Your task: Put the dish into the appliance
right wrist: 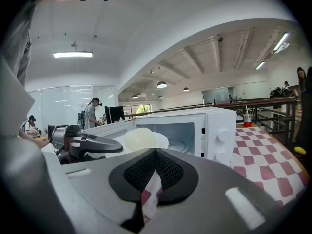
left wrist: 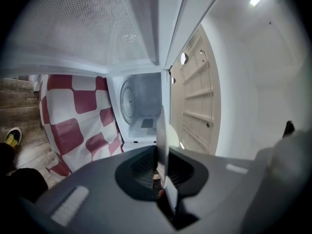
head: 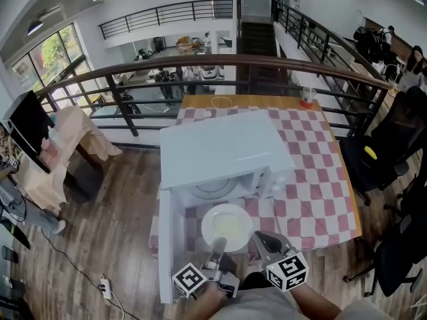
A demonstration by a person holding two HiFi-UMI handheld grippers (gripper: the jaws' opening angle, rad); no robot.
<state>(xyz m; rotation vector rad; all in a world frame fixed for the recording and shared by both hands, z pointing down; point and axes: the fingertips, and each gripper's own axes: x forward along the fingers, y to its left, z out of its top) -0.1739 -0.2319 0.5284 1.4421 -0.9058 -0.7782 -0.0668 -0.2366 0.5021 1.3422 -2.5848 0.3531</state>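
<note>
A white plate (head: 227,225) hangs just in front of the open white microwave (head: 223,152), level with its cavity. My left gripper (head: 219,245) is shut on the plate's near rim. In the left gripper view the plate (left wrist: 162,145) shows edge-on between the jaws, with the cavity and glass turntable (left wrist: 127,101) beyond. The microwave door (head: 167,245) is swung out on the left, beside the plate. My right gripper (head: 259,240) is to the right of the plate at the table's front edge, jaws together with nothing in them. Its view shows the plate (right wrist: 141,139) and the microwave (right wrist: 214,130).
The microwave stands on a red-and-white checkered tablecloth (head: 313,179). A red cup (head: 307,97) sits at the far right corner of the table. A dark railing (head: 267,62) runs behind the table. Office chairs (head: 387,152) stand to the right.
</note>
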